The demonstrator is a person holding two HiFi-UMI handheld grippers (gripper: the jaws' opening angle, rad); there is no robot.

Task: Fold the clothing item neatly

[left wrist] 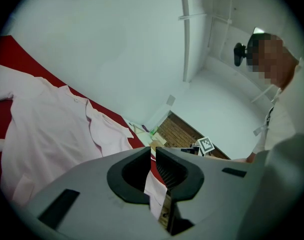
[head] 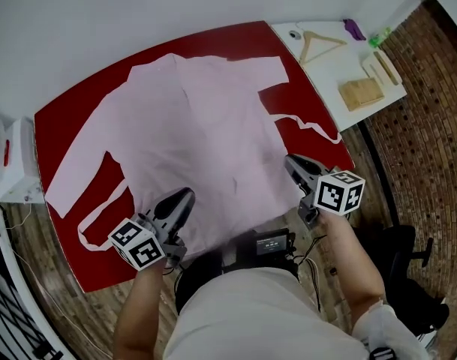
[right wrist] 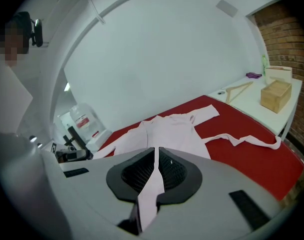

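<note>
A pale pink robe [head: 198,118] lies spread flat on the red table [head: 63,118], sleeves out to both sides and collar at the far end. Its sash [head: 311,122] trails off to the right, and another strip [head: 100,212] loops at the left. My left gripper [head: 184,195] is shut on the near hem at the left corner, and my right gripper [head: 290,162] is shut on the near hem at the right corner. In the left gripper view, pink fabric [left wrist: 154,189] hangs between the closed jaws of the left gripper [left wrist: 153,151]. The right gripper [right wrist: 155,151] likewise pinches a fold of the robe [right wrist: 166,131].
A white side table [head: 329,73] at the far right carries a wooden hanger [head: 318,45], a wooden box [head: 362,93] and a purple item [head: 354,28]. A white box [head: 14,163] stands left of the table. A black chair [head: 408,253] is at my right, on brick-patterned floor.
</note>
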